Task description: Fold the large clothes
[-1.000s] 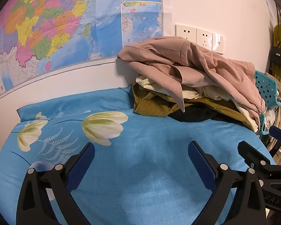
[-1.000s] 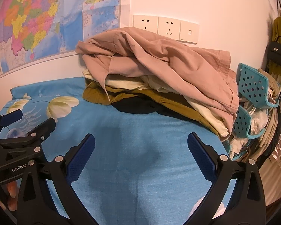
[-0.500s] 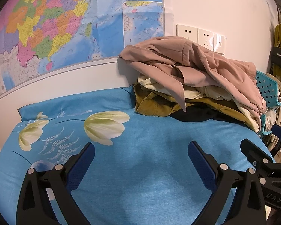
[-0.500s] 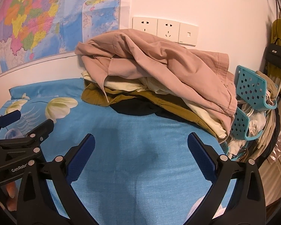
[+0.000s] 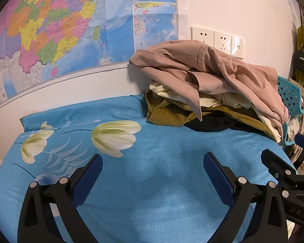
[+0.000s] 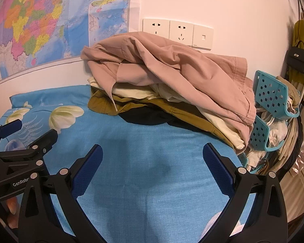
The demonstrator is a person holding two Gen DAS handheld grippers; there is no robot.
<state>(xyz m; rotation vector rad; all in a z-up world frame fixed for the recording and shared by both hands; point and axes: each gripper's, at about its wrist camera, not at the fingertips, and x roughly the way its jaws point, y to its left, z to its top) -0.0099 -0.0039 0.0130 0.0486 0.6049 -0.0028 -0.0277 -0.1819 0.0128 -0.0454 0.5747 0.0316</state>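
Pink jacket (image 6: 172, 68) topped the clothes heap far right on the bed (image 5: 162, 172); right tool (image 6: 152, 162) sat nearer, left tool (image 5: 152, 170) beside it, both agape, empty.

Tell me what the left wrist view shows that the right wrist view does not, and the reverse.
Only the left wrist view shows the far-left flower on the blue bedsheet whole, and the right gripper entering at its right edge.

Only the right wrist view shows all three wall plates unglared, the lower teal basket, and the left gripper at its left edge.

Both show the wall map, the pink garment topping the clothes pile, the black handbag, and open, empty jaws over the sheet.
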